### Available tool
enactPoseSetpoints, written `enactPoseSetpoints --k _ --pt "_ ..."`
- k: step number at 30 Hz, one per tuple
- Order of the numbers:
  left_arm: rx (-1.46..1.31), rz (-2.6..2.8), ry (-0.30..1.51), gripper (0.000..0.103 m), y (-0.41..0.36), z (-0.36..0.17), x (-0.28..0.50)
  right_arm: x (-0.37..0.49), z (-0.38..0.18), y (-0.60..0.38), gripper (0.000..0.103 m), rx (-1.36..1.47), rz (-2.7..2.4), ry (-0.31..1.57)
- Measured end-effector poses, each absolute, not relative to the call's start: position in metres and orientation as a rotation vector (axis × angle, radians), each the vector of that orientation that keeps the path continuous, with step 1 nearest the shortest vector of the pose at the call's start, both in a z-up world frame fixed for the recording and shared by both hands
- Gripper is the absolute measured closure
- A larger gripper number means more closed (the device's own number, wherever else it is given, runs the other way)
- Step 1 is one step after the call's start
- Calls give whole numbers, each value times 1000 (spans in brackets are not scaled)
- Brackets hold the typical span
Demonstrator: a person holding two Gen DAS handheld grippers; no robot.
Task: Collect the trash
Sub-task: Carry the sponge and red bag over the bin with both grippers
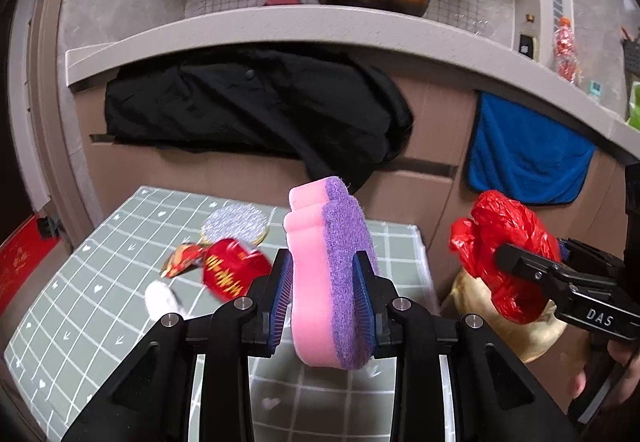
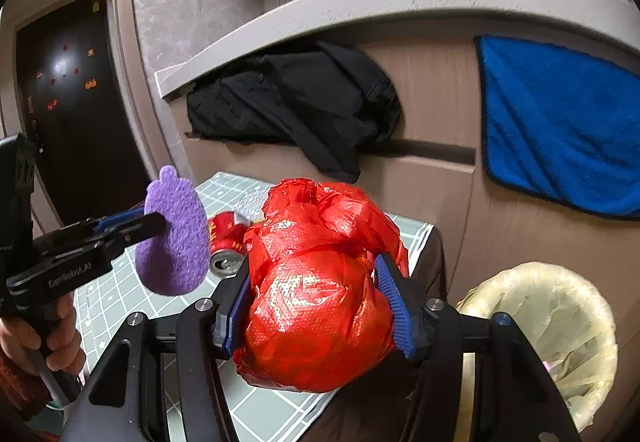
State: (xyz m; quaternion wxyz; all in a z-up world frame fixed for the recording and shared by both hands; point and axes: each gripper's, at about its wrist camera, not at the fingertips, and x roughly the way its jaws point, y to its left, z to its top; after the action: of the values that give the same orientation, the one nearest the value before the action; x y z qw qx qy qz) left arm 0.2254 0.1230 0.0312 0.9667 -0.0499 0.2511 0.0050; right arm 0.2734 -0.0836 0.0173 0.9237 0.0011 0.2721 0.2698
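Left wrist view: the left gripper has its two blue fingers clamped on one pink and purple sponge, held up above the bench. The bench has a green grid cover with white lines. Its far edge is close to the brown cupboards, and its right edge drops off just past the sponge. On the bench lie one red can with gold writing too blurry to read, one shiny wrapper, one round silver scrubber and one white lump. To the right, off the bench edge, the right gripper grips one red plastic bag above one trash bin with a pale liner. The letters "DAS" show on that gripper. One blue towel hangs on the cupboard.

Right wrist view: the right gripper has its fingers squeezed on the red plastic bag. The bag is in the air over the bench corner. The trash bin sits low to the right, open at the top, with free room between it and the bag. On the left, the left gripper holds the sponge. Its side reads "GenRobot.AI". The red can lies on its side behind.
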Motion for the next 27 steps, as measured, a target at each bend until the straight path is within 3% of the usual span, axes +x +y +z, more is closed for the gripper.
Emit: enactPoseSetpoints --k 14,27 --pt "-72 -302 382 71 -3 87 258 243 83 -199 49 -12 289 385" --pt "-14 -420 488 71 -94 46 287 243 61 -279 49 43 139 428"
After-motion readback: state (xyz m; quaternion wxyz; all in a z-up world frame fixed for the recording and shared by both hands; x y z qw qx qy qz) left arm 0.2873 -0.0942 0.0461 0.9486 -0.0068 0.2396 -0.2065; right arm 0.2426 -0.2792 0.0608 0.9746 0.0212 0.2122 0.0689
